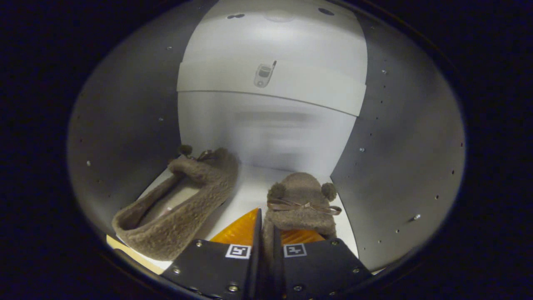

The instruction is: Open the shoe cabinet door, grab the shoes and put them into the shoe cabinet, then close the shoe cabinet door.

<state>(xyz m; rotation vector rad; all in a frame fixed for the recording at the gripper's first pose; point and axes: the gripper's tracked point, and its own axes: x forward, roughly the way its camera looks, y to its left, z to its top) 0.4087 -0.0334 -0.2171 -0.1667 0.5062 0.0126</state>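
- Inside the cabinet (399, 137), lower centre of the frame: the gripper (266, 237) has its fingers nearly together, pinching the heel rim of the right slipper (302, 208) on the shelf (250, 187).
- Lower left, the left slipper (179, 208) already lies on that shelf, toe toward the back.
- Judged from this: door open, one slipper stowed, the second arriving; release and door closing remain.
- The door itself is out of frame; the pinched heel is hidden behind the fingers.

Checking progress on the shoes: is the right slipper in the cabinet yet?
In. The right slipper lies on the cabinet floor between its side walls, beside the left slipper. The claw is shut on its edge.
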